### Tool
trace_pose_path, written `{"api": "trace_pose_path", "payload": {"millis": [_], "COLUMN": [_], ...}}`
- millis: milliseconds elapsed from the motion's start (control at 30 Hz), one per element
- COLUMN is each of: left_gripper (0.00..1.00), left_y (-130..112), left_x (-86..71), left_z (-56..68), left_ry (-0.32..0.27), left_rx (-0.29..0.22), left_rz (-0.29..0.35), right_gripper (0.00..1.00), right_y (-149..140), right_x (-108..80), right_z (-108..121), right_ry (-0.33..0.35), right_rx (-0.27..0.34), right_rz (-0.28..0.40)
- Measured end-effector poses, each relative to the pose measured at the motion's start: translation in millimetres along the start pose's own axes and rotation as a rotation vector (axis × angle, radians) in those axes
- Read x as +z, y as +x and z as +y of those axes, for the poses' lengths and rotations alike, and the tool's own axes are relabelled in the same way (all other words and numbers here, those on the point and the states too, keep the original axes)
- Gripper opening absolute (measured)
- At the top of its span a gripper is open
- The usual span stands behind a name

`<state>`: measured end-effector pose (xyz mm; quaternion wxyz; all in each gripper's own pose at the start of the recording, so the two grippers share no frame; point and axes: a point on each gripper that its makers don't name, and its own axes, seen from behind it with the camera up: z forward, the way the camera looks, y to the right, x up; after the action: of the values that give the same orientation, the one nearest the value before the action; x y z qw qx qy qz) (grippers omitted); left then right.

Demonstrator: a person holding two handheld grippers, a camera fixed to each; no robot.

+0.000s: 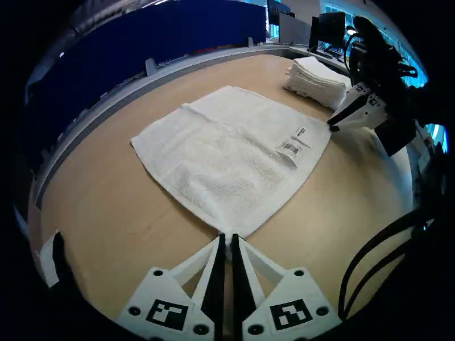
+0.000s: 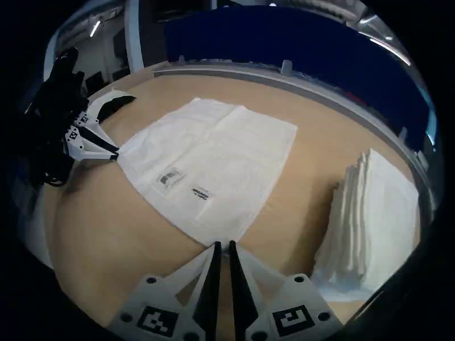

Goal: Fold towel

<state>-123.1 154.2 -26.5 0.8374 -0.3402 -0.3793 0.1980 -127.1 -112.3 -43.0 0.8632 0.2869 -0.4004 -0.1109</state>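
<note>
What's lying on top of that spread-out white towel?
On the towel lie a barcode sticker and a small printed tag. The left tongs and right tongs each pinch a corner. The table under it is hidden.

Your wooden table (image 1: 114, 216) carries one white towel (image 1: 227, 153), spread flat straight ahead of your left gripper (image 1: 226, 240) (its near corner reaches that gripper), and a stack of folded towels (image 2: 375, 216) lying right of your right gripper (image 2: 222, 245).

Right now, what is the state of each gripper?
Left gripper: closed on a corner of the towel.
Right gripper: closed on another towel corner.
</note>
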Motion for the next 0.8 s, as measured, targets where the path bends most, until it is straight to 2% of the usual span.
{"api": "trace_pose_path", "payload": {"millis": [367,800], "left_gripper": [0.08,0.07], "left_y": [-1.4,2.7], "left_x": [-0.7,-23.3], "left_z": [0.5,4.1], "left_ry": [0.010,0.014], "left_rx": [0.004,-0.040], "left_rz": [-0.007,-0.004], "right_gripper": [0.10,0.10], "right_y": [9.0,21.3], "right_x": [-5.5,-28.5], "right_z": [-0.4,-11.6], "right_ry": [0.004,0.009], "right_rx": [0.004,0.009], "right_rz": [0.015,0.035]}}
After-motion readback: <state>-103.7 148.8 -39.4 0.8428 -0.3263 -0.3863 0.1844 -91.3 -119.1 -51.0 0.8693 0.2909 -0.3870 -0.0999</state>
